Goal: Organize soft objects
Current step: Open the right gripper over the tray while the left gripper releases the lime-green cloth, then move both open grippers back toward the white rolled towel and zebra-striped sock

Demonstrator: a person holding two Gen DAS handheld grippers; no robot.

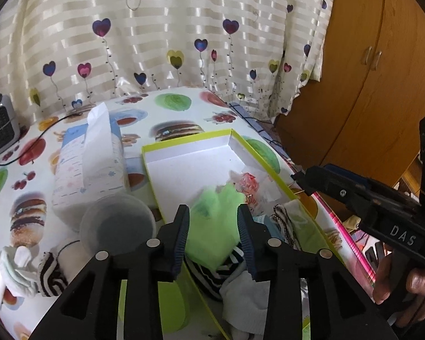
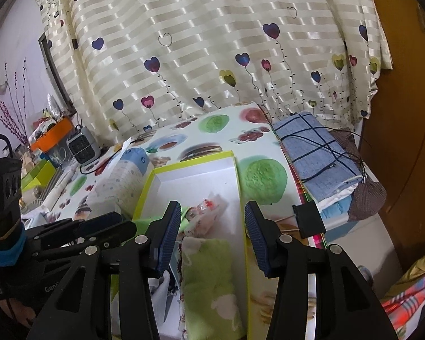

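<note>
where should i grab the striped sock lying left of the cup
Take the striped sock across its bunched middle, coming from above with the left gripper, which is open. It lies crumpled on the table, close beside a pale sock, so a top-down pinch is likeliest to lift it alone.

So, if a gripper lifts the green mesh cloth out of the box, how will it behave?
The green mesh cloth looks thin and crumpled, so it would probably hang limp and weigh little. It lies over striped socks in the box, so its open weave might snag and drag them. Pushing would likely just bunch it.
</note>
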